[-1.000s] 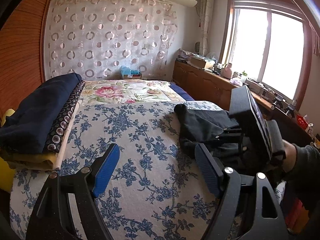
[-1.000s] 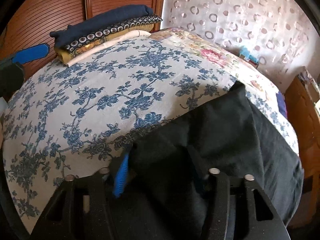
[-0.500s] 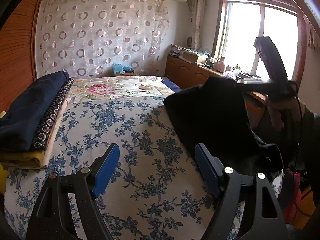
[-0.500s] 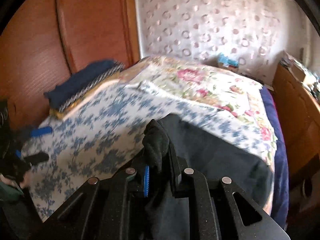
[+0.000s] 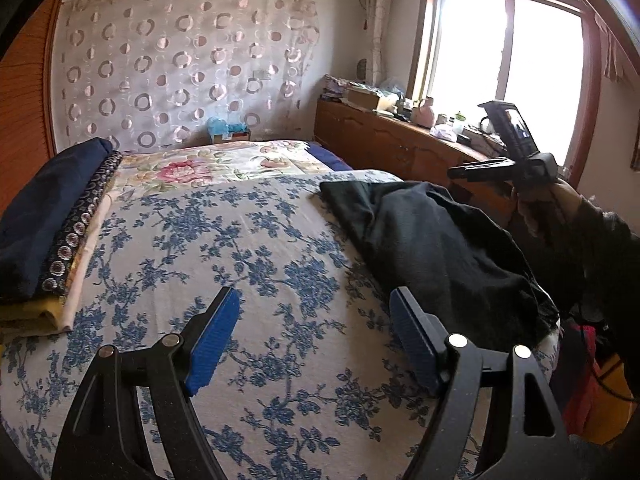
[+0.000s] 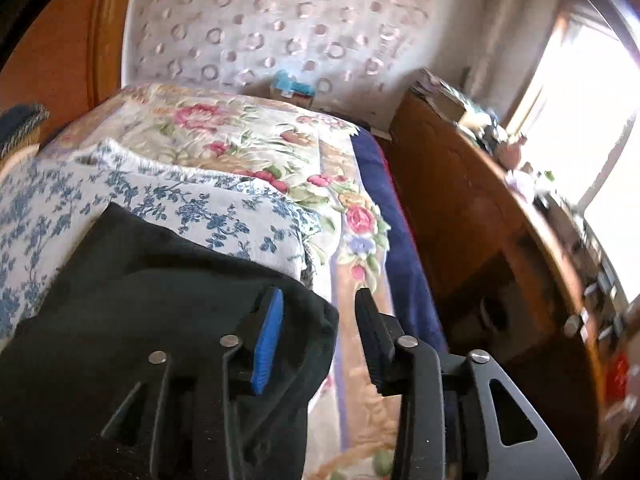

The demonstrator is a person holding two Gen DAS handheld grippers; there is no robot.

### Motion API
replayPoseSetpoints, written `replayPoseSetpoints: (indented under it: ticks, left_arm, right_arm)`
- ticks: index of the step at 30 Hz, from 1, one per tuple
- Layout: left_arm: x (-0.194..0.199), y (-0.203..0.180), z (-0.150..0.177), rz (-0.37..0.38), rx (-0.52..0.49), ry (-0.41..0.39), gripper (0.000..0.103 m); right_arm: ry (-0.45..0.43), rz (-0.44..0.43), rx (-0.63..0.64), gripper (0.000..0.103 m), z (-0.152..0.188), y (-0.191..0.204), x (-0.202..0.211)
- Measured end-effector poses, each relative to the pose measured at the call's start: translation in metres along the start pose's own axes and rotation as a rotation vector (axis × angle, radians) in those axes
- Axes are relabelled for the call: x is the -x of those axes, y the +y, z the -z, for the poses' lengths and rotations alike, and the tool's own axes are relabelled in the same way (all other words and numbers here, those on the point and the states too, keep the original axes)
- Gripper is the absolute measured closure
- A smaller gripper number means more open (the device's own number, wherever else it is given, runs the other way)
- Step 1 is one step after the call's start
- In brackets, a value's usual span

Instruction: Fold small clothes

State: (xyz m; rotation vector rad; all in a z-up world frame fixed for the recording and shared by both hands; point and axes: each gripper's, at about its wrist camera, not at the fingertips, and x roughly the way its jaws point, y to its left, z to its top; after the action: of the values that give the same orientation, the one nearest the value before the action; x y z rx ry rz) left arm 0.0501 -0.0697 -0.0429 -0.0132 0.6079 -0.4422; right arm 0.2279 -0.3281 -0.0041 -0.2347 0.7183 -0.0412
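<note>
Left wrist view: left gripper hovers over the blue-flowered bedspread, jaws wide apart, nothing between the blue pads. The dark garment lies in a loose heap at the bed's right edge, part of it draped over the side. Beyond it a hand carries the right gripper above the cloth; its jaws are hidden from this side. Folded stack of navy and patterned fabric sits at the far left of the bed, well apart from the garment. Room: circle-patterned curtain, wooden sideboard with clutter, bright window. Right wrist view (some blur): right gripper has its jaws opening, partway apart, bare gap between the pads; the garment lies under and beside the left finger, not pinched. Floral quilt and a navy sheet edge show further off. Judgement: early step, garment just released and still bunched, no fold made. Next move calls for both grippers to take opposite edges and spread it flat on the open middle of the bedspread.
</note>
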Motion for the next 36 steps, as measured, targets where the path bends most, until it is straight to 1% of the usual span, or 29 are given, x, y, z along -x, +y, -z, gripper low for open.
replayPoseSetpoints:
  ticks: [1,3,5,7,8,12,17,19,21,22,23,24,26,29,30,31,32,34,36]
  left_arm:
    - [-0.001,-0.003,0.0,0.005,-0.006,0.005,0.025]
    - [-0.002,-0.007,0.001,0.014,-0.014,0.008,0.024]
    - [-0.004,-0.012,0.002,0.023,-0.023,0.018,0.024]
    - [-0.007,-0.017,0.003,0.033,-0.032,0.028,0.024]
    - [-0.007,-0.019,0.003,0.036,-0.033,0.031,0.025]
    - [-0.013,-0.027,0.004,0.052,-0.043,0.057,0.025]
    - [-0.021,-0.036,0.006,0.064,-0.064,0.094,0.024]
    - [-0.024,-0.04,0.007,0.083,-0.072,0.105,0.025]
    - [-0.027,-0.043,0.008,0.116,-0.073,0.126,0.034]
    - [-0.029,-0.044,0.009,0.123,-0.074,0.139,0.035]
    - [-0.03,-0.046,0.01,0.127,-0.078,0.148,0.039]
    - [-0.032,-0.048,0.011,0.131,-0.081,0.158,0.043]
    - [-0.037,-0.052,0.014,0.148,-0.082,0.186,0.046]
    - [-0.041,-0.056,0.017,0.171,-0.08,0.22,0.047]
    - [-0.041,-0.057,0.018,0.171,-0.083,0.227,0.047]
    - [-0.043,-0.058,0.019,0.169,-0.087,0.235,0.047]
    - [-0.044,-0.058,0.019,0.169,-0.089,0.24,0.048]
    - [-0.045,-0.057,0.02,0.178,-0.087,0.253,0.054]
    - [-0.047,-0.057,0.021,0.198,-0.078,0.267,0.065]
  right_arm:
    - [-0.006,-0.035,-0.009,0.063,0.005,0.001,0.005]
    - [-0.019,-0.076,-0.014,0.063,0.019,0.002,0.019]
    - [-0.026,-0.138,-0.009,0.063,0.039,0.004,0.037]
    - [-0.034,-0.176,-0.004,0.063,0.062,0.006,0.054]
    - [-0.036,-0.192,0.001,0.063,0.076,0.002,0.064]
    - [-0.023,-0.247,0.004,0.063,0.124,-0.002,0.099]
    - [0.0,-0.252,-0.024,0.063,0.174,-0.017,0.134]
    - [0.017,-0.251,-0.032,0.063,0.182,-0.022,0.145]
    - [0.04,-0.247,-0.046,0.063,0.192,-0.026,0.151]
    - [0.05,-0.252,-0.054,0.063,0.198,-0.03,0.153]
    - [0.058,-0.251,-0.058,0.063,0.195,-0.031,0.154]
    - [0.067,-0.25,-0.058,0.063,0.199,-0.034,0.157]
    - [0.073,-0.267,-0.068,0.063,0.196,-0.034,0.158]
    - [0.076,-0.285,-0.072,0.063,0.193,-0.038,0.157]
    - [0.075,-0.296,-0.071,0.064,0.191,-0.04,0.158]
    - [0.075,-0.309,-0.066,0.079,0.184,-0.026,0.149]
    - [0.074,-0.317,-0.058,0.099,0.184,-0.027,0.15]
    - [0.056,-0.329,-0.047,0.099,0.187,-0.024,0.153]
    - [0.028,-0.332,-0.037,0.099,0.183,-0.028,0.162]
